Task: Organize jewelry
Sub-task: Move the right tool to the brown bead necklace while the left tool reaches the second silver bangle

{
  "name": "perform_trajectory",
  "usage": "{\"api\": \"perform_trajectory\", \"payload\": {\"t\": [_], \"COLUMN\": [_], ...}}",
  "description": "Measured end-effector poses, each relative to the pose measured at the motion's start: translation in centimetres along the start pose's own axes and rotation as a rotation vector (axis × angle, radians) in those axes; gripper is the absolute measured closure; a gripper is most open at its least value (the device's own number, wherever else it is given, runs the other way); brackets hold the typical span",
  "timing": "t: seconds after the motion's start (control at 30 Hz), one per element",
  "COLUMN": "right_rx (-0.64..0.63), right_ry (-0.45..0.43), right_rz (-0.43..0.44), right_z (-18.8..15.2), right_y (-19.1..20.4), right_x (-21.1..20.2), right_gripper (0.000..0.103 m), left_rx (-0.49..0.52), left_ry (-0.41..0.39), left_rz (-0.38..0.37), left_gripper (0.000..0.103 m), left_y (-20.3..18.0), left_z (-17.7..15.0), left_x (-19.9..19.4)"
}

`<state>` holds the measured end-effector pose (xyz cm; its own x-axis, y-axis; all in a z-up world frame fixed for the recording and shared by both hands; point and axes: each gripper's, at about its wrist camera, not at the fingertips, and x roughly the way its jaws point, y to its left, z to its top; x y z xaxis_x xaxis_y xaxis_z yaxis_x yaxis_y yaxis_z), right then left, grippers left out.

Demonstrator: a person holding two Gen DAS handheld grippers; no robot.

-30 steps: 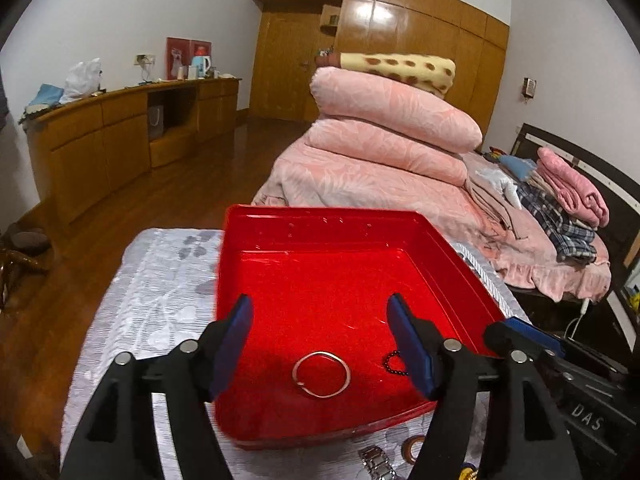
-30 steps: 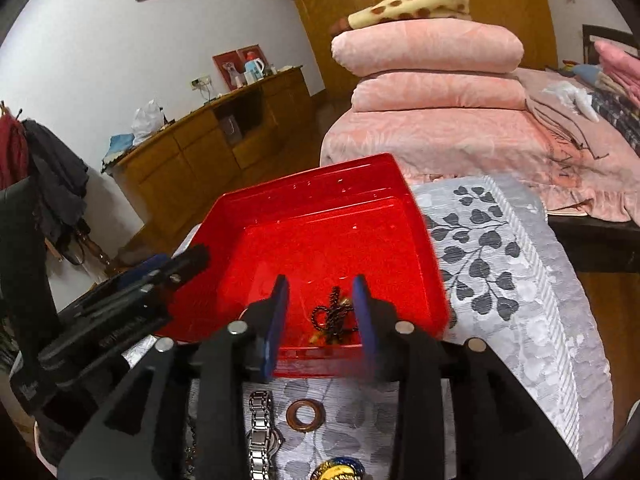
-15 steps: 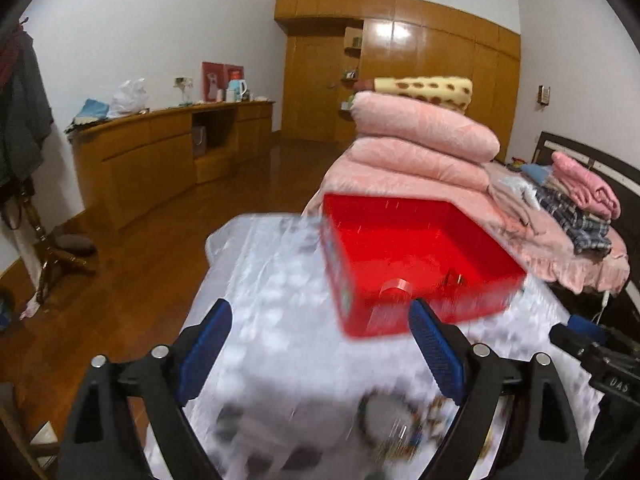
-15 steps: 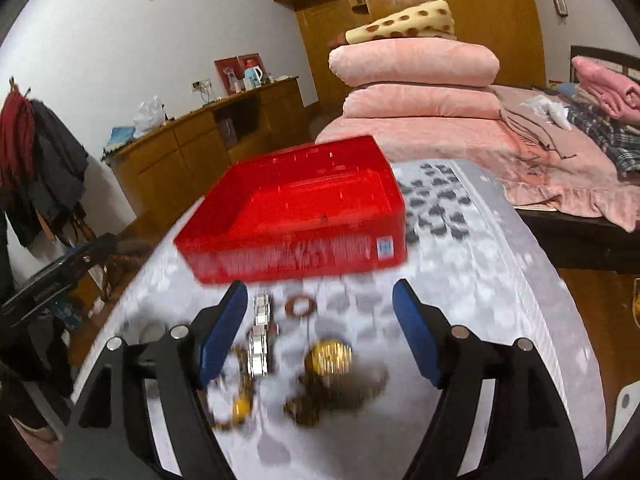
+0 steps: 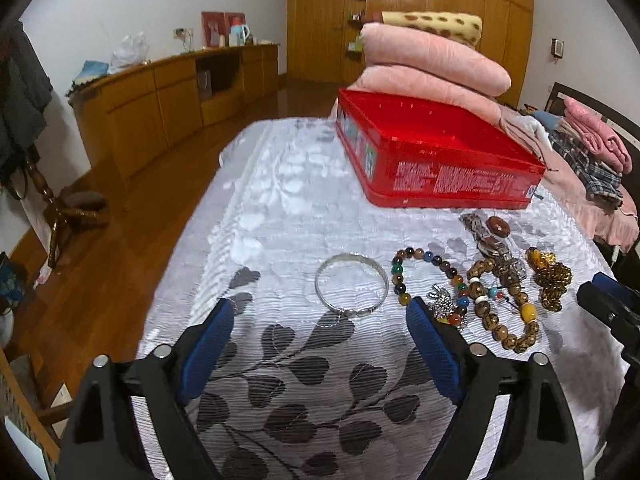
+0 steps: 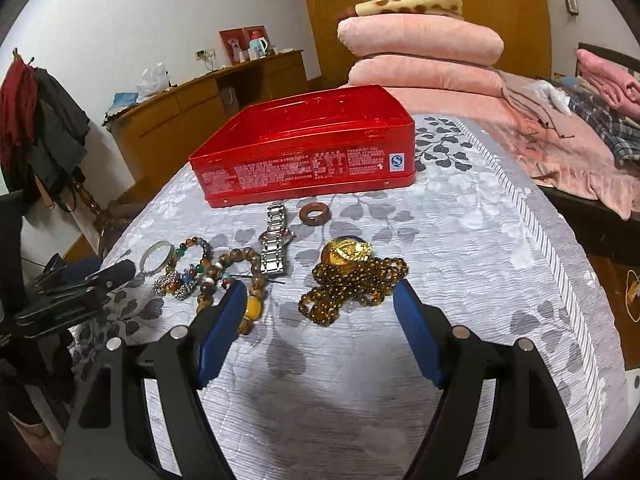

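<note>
A red tin box (image 5: pixel 436 160) (image 6: pixel 308 156) stands at the far side of the table. In front of it lies loose jewelry: a silver bangle (image 5: pixel 351 288) (image 6: pixel 157 256), a multicolour bead bracelet (image 5: pixel 430 284), a brown bead bracelet (image 5: pixel 504 312) (image 6: pixel 236 280), a metal watch (image 6: pixel 275 240), a brown ring (image 6: pixel 315 214) and a golden bead necklace with a medallion (image 6: pixel 352 280) (image 5: pixel 550 276). My left gripper (image 5: pixel 320 344) is open and empty, just short of the bangle. My right gripper (image 6: pixel 320 320) is open and empty, just short of the golden necklace.
The table carries a grey cloth with a leaf pattern (image 5: pixel 304 392). A bed with pink quilts (image 6: pixel 420 52) lies behind and to the right. A wooden sideboard (image 5: pixel 168 92) runs along the left wall. Wooden floor (image 5: pixel 132 240) lies left of the table.
Both grippers have pulled back from over the red box and come down low in front of the loose jewelry. The right gripper has opened wide, and the dark bracelet it hung over the box is gone.
</note>
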<state>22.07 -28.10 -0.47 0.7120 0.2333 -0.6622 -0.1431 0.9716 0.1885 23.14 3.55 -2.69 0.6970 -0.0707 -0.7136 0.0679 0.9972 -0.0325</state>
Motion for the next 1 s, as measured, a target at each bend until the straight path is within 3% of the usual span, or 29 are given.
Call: {"api": "perform_trajectory", "payload": {"t": [0.17, 0.7, 0.93, 1.0], "right_rx": [0.001, 0.029, 0.057, 0.061], "right_ry": [0.016, 0.034, 0.055, 0.056], "right_rz": [0.006, 0.027, 0.038, 0.036], "right_z": [-0.1, 0.4, 0.6, 0.6], "right_y": [0.1, -0.8, -1.3, -1.3], "right_x": [0.5, 1.8, 2.3, 2.3], "right_gripper": [0.031, 0.032, 0.032, 0.032], "left_rx": [-0.019, 0.03, 0.064, 0.059], "left_ry": [0.07, 0.13, 0.112, 0.111], "left_rz": [-0.014, 0.001, -0.003, -0.005], "left_gripper": [0.029, 0.03, 0.054, 0.054], "left_y": [0.0, -1.2, -2.0, -2.0], "left_z": [0.2, 1.6, 1.7, 1.7], "left_x": [1.6, 3.9, 3.6, 3.6]}}
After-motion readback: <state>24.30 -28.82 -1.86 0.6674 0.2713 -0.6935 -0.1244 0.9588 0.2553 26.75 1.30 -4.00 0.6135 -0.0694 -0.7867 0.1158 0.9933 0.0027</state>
